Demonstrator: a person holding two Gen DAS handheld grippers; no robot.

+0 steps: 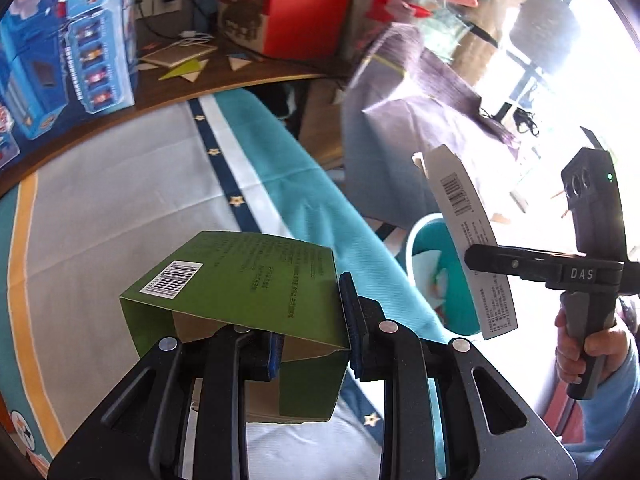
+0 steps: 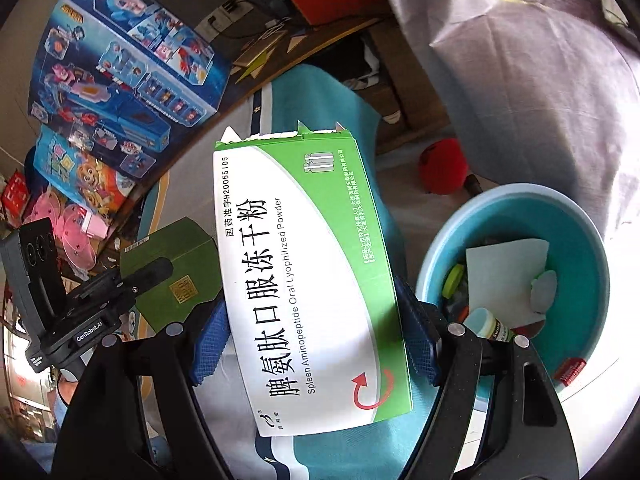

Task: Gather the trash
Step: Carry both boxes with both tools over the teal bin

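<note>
On my left, the left gripper (image 1: 312, 340) has its blue pads clamped on one wall of an opened dark green carton (image 1: 240, 280), held clear above the grey and teal bedspread (image 1: 120, 184), with the blue toy boxes (image 1: 68, 52) on the wooden shelf (image 1: 224, 76) beyond. Further right, my right gripper (image 2: 316, 344) is closed on the flat sides of a white-and-green medicine box (image 2: 304, 280), its torn end pointing away from me. At the far right the teal bin (image 2: 592, 280) sits below, already holding scraps of paper and small containers, beside a grey curtain (image 2: 520, 80).
</note>
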